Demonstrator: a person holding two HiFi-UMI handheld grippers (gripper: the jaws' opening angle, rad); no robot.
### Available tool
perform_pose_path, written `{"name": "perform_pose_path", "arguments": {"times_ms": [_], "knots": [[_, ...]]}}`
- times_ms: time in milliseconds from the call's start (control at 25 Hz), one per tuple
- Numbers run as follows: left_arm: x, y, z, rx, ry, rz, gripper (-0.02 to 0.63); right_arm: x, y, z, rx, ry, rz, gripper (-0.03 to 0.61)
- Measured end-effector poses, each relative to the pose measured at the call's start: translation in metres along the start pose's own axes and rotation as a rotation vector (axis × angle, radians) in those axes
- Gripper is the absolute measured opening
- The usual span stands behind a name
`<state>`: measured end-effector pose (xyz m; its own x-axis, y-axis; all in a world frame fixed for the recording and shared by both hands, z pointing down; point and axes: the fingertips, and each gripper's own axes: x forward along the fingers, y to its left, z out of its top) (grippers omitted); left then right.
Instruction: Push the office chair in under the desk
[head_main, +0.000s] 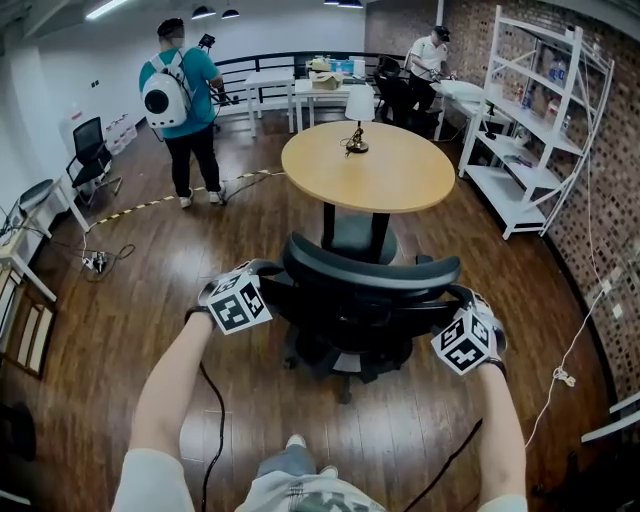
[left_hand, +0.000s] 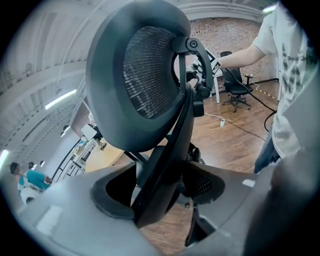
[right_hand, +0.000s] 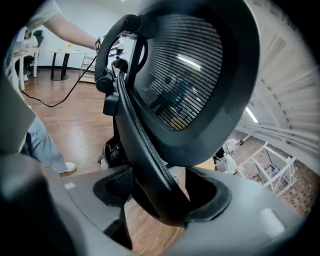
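Clamped left fingers (left_hand: 65, 215) and right fingers (right_hand: 250, 215) on office chair (head_main: 368, 272) backrest rim, one per side. Stood just short of round worktop (head_main: 370, 170), not yet tucked under.

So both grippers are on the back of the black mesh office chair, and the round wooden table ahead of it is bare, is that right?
Not quite: the round wooden table is not bare; the head view shows a small white-shaded lamp standing on it. Otherwise yes: the left gripper and right gripper are both on the back of the black mesh office chair.
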<state>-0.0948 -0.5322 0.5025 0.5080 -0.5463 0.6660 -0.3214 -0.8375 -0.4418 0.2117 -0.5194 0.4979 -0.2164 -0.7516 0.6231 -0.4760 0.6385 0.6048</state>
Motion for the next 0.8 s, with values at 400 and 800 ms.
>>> {"name": "perform_pose_path", "arguments": {"times_ms": [400,800], "knots": [[0.052,0.065,0.01,0.007,-0.01,0.005,0.313,0.063,-0.059,0.0,-0.009,-0.004,-0.029,0.314],[0.103,0.133,0.021,-0.001,0.008,-0.018,0.31,0.122,-0.124,0.006,-0.01,0.012,-0.03,0.313]]}}
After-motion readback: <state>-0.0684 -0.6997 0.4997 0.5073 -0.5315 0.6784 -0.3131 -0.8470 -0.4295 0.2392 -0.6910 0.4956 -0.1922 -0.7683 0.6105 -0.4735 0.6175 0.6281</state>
